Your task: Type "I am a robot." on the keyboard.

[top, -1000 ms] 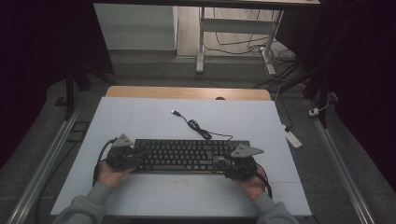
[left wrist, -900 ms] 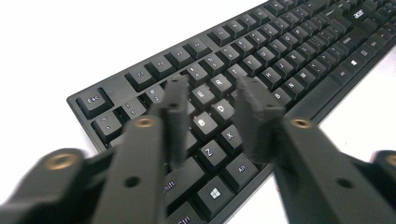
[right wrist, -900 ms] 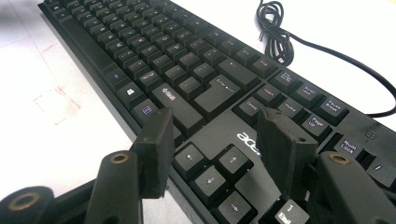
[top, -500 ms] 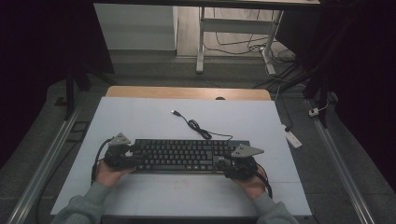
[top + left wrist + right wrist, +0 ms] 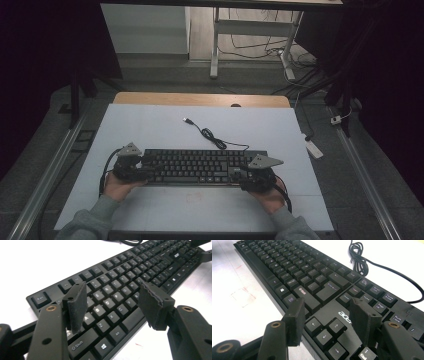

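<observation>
Left gripper (image 5: 145,170) at the keyboard's (image 5: 200,165) nine o'clock end has just been opening, nothing clamped; right gripper (image 5: 240,175) at three o'clock gapes too, likely releasing it.

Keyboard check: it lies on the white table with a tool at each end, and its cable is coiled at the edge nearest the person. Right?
Not quite. The cable lies beyond the keyboard, on the far side from the person, as the high view shows. The white table and a tool at each end, left tool and right tool, are right.
</observation>
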The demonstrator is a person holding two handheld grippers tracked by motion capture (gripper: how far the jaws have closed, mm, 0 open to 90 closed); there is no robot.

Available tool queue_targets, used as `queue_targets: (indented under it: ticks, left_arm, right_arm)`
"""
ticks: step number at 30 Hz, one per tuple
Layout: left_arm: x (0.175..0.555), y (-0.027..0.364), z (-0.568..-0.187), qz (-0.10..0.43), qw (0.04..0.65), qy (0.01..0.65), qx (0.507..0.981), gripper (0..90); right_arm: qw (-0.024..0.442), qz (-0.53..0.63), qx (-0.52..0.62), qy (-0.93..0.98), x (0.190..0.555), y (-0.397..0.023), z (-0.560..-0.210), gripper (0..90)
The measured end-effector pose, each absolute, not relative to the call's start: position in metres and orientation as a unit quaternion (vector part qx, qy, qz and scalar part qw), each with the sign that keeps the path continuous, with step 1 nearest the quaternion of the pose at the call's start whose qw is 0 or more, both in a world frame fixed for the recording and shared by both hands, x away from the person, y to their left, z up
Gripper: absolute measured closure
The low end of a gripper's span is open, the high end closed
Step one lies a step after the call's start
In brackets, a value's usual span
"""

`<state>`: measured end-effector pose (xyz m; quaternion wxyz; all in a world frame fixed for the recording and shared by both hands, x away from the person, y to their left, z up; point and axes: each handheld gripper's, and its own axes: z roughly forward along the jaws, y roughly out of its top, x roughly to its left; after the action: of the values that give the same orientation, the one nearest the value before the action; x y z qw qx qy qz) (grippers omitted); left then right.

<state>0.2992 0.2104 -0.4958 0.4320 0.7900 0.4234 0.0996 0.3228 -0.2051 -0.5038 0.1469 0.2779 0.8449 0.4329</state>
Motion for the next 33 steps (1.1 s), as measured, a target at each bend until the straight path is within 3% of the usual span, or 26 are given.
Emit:
queue_targets:
  ticks: [17, 28, 33]
  left_arm:
    - [0.296, 0.191, -0.489, 0.087, 0.429, 0.396, 0.807, 47.2]
    - [0.292, 0.177, -0.492, 0.077, 0.401, 0.362, 0.838, 88.2]
    - [0.293, 0.167, -0.494, 0.066, 0.394, 0.359, 0.844, 88.5]
  right_arm:
    - [0.146, 0.448, 0.284, 0.835, 0.316, -0.219, -0.5, 46.6]
    - [0.138, 0.465, 0.28, 0.828, 0.317, -0.225, -0.499, 46.6]
    - [0.135, 0.468, 0.28, 0.827, 0.317, -0.225, -0.499, 46.6]
